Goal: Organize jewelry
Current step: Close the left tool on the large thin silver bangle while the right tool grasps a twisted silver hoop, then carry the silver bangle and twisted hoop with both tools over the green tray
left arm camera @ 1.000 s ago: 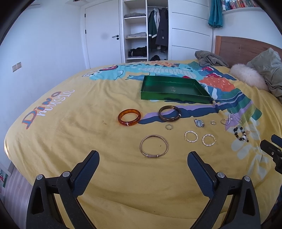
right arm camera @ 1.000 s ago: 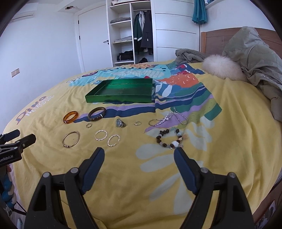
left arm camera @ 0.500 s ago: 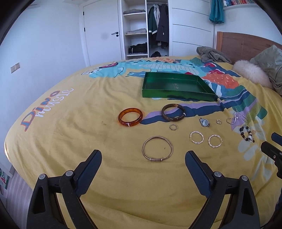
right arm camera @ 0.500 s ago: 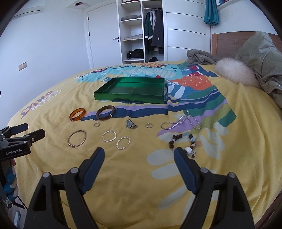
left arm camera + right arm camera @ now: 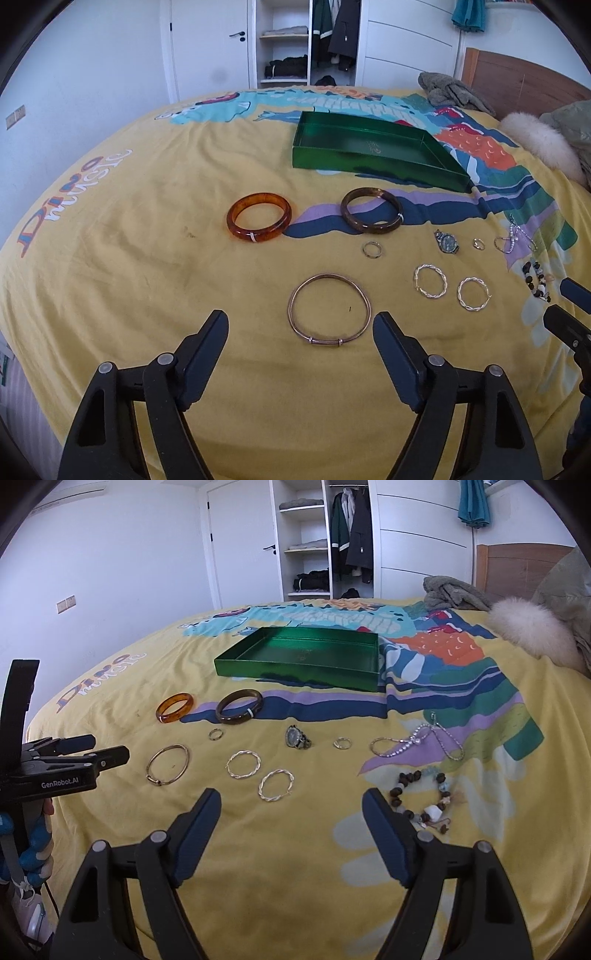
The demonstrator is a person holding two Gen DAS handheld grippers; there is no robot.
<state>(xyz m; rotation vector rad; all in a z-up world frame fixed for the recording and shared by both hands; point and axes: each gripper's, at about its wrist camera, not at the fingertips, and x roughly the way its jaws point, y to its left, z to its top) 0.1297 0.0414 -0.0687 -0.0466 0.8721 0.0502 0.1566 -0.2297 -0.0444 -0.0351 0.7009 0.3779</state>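
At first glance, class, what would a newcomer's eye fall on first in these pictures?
The bright yellow bedspread fills both views, with an empty green tray lying toward its far side. In front of the tray, jewelry lies scattered: an orange bangle, a thin metal bangle, and a beaded bracelet at the right.

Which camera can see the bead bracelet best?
The right wrist view. There the bead bracelet lies whole, just past the right finger of the tool. In the left wrist view it sits small at the right edge, partly behind the other tool.
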